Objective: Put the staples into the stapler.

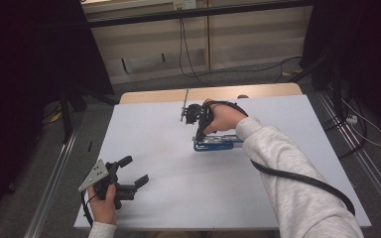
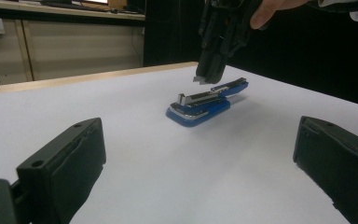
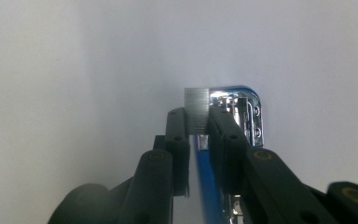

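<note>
A blue stapler (image 1: 217,144) with chrome inner parts lies opened flat on the white table (image 1: 178,198), right of centre. My right gripper (image 1: 197,135) points down over its left end. In the right gripper view the right gripper (image 3: 196,122) is shut on a short grey strip of staples (image 3: 196,99), held just beside the stapler's chrome channel (image 3: 242,116). The left gripper view shows that strip (image 2: 199,79) hanging a little above the stapler (image 2: 205,102). My left gripper (image 1: 135,170) rests near the table's front left corner, open with nothing between its jaws, facing the stapler.
A thick black cable (image 1: 302,181) trails from the right gripper across the sleeve to the table's right front. A bare wooden strip (image 1: 154,95) runs along the table's far edge. Dark stands and floor cables surround the table.
</note>
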A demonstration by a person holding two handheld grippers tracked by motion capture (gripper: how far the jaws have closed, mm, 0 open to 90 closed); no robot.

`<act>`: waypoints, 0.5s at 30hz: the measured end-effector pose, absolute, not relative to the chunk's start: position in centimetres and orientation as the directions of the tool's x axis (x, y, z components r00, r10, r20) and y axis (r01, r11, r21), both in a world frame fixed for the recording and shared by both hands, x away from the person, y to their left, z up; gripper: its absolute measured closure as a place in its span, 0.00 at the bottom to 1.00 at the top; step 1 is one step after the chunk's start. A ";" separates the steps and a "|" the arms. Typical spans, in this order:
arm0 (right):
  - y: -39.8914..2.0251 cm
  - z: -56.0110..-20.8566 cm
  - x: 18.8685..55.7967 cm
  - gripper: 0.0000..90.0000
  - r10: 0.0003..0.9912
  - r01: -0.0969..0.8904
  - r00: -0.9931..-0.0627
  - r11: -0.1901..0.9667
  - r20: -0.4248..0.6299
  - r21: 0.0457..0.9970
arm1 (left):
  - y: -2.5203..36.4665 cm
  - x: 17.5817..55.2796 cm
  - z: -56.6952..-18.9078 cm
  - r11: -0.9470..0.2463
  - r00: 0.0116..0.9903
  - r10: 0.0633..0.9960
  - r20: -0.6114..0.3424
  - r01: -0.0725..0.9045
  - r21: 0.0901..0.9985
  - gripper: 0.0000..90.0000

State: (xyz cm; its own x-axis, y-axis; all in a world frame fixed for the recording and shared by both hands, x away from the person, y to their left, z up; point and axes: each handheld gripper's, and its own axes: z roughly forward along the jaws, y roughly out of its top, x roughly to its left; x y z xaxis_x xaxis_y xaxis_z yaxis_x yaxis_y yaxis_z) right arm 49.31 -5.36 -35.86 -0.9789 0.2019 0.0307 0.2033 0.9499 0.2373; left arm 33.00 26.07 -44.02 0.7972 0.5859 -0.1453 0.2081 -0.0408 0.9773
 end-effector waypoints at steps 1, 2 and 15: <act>-5.4 -35.8 49.4 0.87 0.202 0.203 -0.979 0.948 0.032 0.243 | 26.1 33.0 -44.0 -0.042 0.799 0.583 -0.147 0.211 0.977 0.03; -5.4 -35.8 49.4 0.87 0.206 0.207 -0.978 0.945 0.034 0.253 | 26.1 33.0 -44.0 -0.042 0.799 0.583 -0.147 0.211 0.977 0.02; -5.6 -36.0 50.0 0.87 0.224 0.222 -0.974 0.943 0.024 0.248 | 26.0 32.9 -44.0 -0.042 0.797 0.584 -0.153 0.218 0.975 0.02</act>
